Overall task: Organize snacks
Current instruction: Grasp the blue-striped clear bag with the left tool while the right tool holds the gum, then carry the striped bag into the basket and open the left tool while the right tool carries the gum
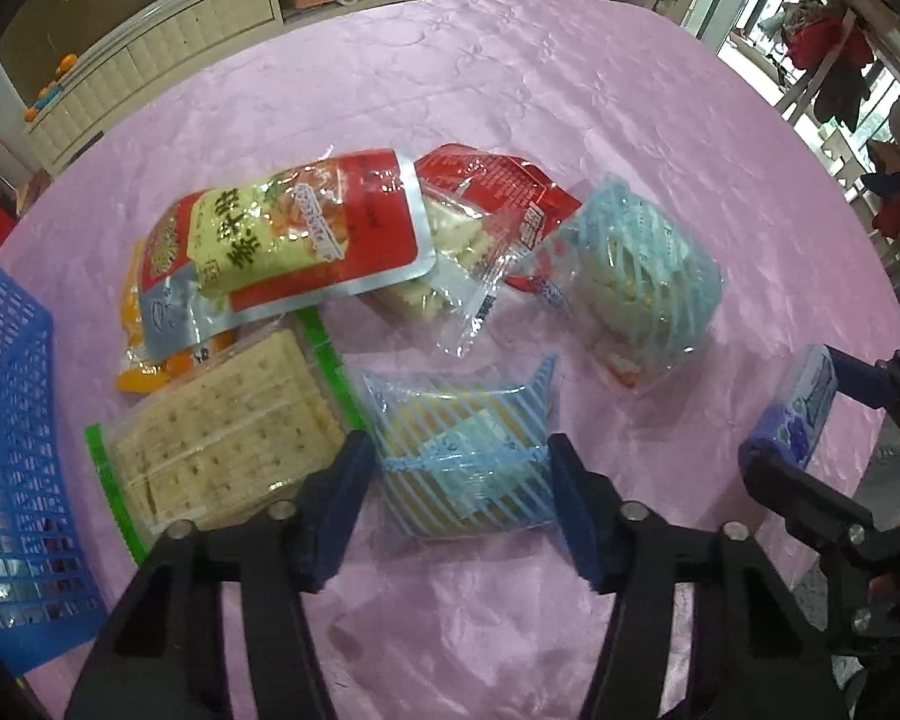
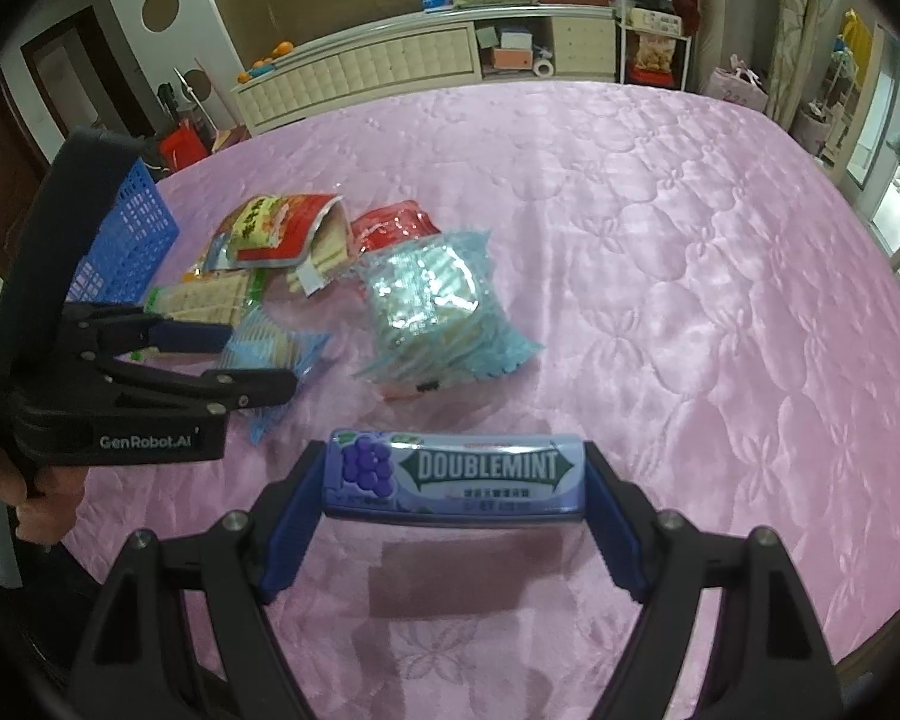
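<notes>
The left gripper (image 1: 459, 474) points steeply down at the pink tablecloth (image 1: 570, 120), its jaws part-way apart and straddling a blue-striped cracker packet (image 1: 462, 456). Each blue pad sits right at a side edge of the packet; whether they actually press on it I cannot tell. The packet lies flat, its long axis running from about 7 to 1 o'clock in the left wrist view. At its 9 o'clock lies a green-edged cracker pack (image 1: 222, 450), with the blue basket (image 1: 12, 420) beyond that at the frame's left edge. A second blue-striped bag (image 1: 648, 282) lies at 2 o'clock.

The right gripper (image 2: 456, 480) has its jaws clamped wide on a Doublemint gum tin (image 2: 456, 477), one pad on each short end. The tin hangs above the cloth, long axis running 9 to 3 o'clock across the right wrist view, label facing up.
</notes>
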The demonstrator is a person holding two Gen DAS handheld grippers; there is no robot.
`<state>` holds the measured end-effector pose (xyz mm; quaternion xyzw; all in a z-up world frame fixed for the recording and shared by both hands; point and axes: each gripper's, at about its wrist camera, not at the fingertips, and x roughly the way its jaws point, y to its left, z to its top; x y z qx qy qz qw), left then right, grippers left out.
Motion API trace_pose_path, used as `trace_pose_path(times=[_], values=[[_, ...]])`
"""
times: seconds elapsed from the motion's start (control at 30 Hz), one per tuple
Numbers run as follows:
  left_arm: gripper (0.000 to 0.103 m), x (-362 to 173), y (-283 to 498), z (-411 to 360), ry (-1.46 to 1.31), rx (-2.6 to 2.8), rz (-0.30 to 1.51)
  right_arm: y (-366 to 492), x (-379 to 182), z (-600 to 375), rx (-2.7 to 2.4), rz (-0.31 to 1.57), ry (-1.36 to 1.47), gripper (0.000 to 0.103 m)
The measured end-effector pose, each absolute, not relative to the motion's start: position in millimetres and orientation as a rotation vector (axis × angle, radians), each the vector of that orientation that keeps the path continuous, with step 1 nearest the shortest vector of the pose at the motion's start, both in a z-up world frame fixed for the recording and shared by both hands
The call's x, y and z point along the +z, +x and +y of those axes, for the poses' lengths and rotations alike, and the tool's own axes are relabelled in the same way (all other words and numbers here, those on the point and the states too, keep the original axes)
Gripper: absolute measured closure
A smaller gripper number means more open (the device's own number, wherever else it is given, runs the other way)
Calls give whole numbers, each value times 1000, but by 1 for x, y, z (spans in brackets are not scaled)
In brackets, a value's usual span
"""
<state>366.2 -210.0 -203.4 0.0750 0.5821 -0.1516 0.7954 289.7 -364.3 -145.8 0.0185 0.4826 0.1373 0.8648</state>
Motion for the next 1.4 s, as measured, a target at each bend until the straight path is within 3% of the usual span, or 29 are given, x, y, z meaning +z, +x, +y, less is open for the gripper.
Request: trace_pose_path(times=[0.43,1.0,1.4], values=[[50,-150,311,-166,47,-332,1158,270,-109,-343,287,981,6,20],[50,-34,227,-32,-33,-237,904,232,-5,-229,420,792,-107,20],[50,1,212,66,-58,-97,825,235,21,-131,564,718,-140,20]])
